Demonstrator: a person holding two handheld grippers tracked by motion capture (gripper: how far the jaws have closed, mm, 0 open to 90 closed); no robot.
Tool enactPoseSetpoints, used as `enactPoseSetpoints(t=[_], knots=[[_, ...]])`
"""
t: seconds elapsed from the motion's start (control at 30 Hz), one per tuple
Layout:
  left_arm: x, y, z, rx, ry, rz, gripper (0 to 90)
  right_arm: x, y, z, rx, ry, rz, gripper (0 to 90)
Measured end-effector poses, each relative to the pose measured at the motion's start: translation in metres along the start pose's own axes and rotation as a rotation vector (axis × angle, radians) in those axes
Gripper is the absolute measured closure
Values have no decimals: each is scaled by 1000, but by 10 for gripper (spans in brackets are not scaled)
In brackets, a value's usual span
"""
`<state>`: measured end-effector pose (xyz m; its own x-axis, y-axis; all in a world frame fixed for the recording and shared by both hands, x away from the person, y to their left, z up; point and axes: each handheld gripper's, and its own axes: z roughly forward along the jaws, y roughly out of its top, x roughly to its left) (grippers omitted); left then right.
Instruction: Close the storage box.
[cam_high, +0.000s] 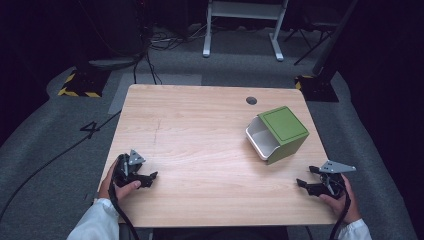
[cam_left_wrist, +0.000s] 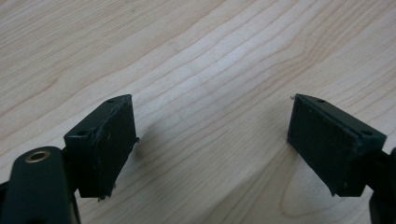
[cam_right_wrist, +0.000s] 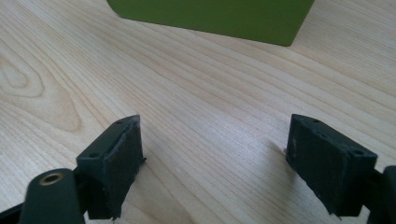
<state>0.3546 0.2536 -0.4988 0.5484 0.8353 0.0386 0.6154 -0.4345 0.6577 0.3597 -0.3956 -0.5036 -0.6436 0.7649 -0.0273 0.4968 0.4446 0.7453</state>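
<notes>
A green box (cam_high: 283, 127) with a white inside (cam_high: 261, 141) lies on its side at the right of the wooden table (cam_high: 200, 135), its opening facing left and toward me. My right gripper (cam_high: 305, 176) rests near the front right edge, just below the box, jaws open and empty. In the right gripper view the gripper (cam_right_wrist: 215, 135) stands open over bare wood, with the green box wall (cam_right_wrist: 210, 14) a short way ahead. My left gripper (cam_high: 151, 178) lies at the front left, pointing right. The left gripper (cam_left_wrist: 211, 121) is open over bare wood with nothing between its jaws.
A small round hole (cam_high: 251, 100) sits near the table's far right edge. Beyond the table, on the grey floor, are cables (cam_high: 150, 60), a white frame's legs (cam_high: 206, 47) and yellow-black striped stand bases (cam_high: 77, 86).
</notes>
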Motion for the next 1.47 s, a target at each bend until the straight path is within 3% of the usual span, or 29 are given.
enactPoseSetpoints(t=[0.1, 0.33, 1.47], knots=[[3, -8, 1, -42, -24, -50, 156, 0, 0, 0, -1, -1, -1, 185], [2, -8, 1, -44, -13, -62, 150, 0, 0, 0, -2, -3, -4, 186], [2, -8, 1, -43, -9, -64, 149, 1, 0, -1, -5, -1, -14, 192]])
